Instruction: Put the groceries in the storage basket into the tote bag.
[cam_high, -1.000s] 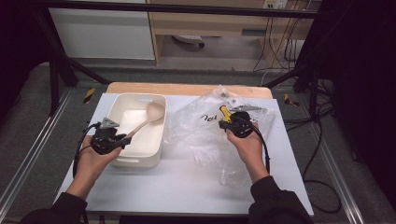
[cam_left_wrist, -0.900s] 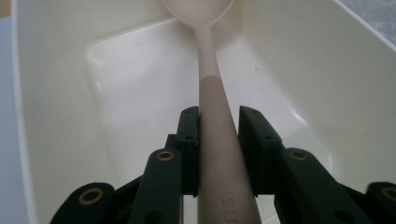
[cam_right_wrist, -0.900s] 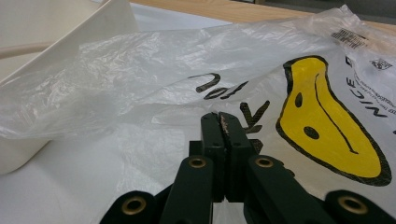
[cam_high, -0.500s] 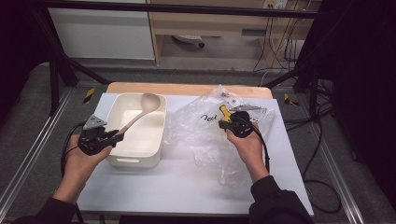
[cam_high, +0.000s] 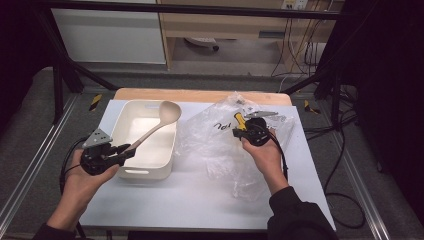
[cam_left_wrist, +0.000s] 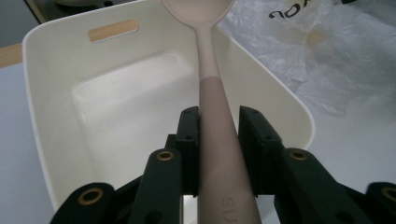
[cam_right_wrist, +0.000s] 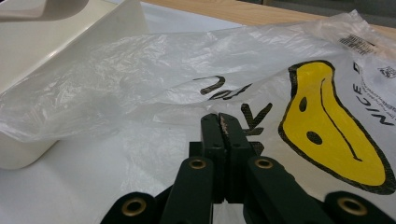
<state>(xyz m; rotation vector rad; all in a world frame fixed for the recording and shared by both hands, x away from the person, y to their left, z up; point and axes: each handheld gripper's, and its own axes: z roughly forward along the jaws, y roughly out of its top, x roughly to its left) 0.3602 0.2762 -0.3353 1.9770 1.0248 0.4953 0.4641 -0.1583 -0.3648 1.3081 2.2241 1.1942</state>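
Note:
My left gripper (cam_high: 126, 151) (cam_left_wrist: 218, 125) is shut on the handle of a beige ladle-like spoon (cam_high: 156, 125) (cam_left_wrist: 211, 88). The spoon slants up and away over a white plastic bin (cam_high: 145, 172) (cam_left_wrist: 46, 44), with its bowl above the bin's far right part. My right gripper (cam_high: 242, 128) (cam_right_wrist: 222, 125) is shut on a fold of a clear plastic bag (cam_high: 210, 147) (cam_right_wrist: 140, 60). The bag carries a yellow smiley print (cam_right_wrist: 327, 130) and lies crumpled to the right of the bin.
The bin and the bag lie on a white table sheet (cam_high: 200, 200) over a wooden top (cam_high: 200, 95). The bag's edge drapes against the bin's right wall (cam_right_wrist: 28, 42). Black frame bars and cables surround the table.
My left hand has moved left and risen a little with the spoon, so the spoon's bowl now stands higher above the bin. The right hand has kept still.

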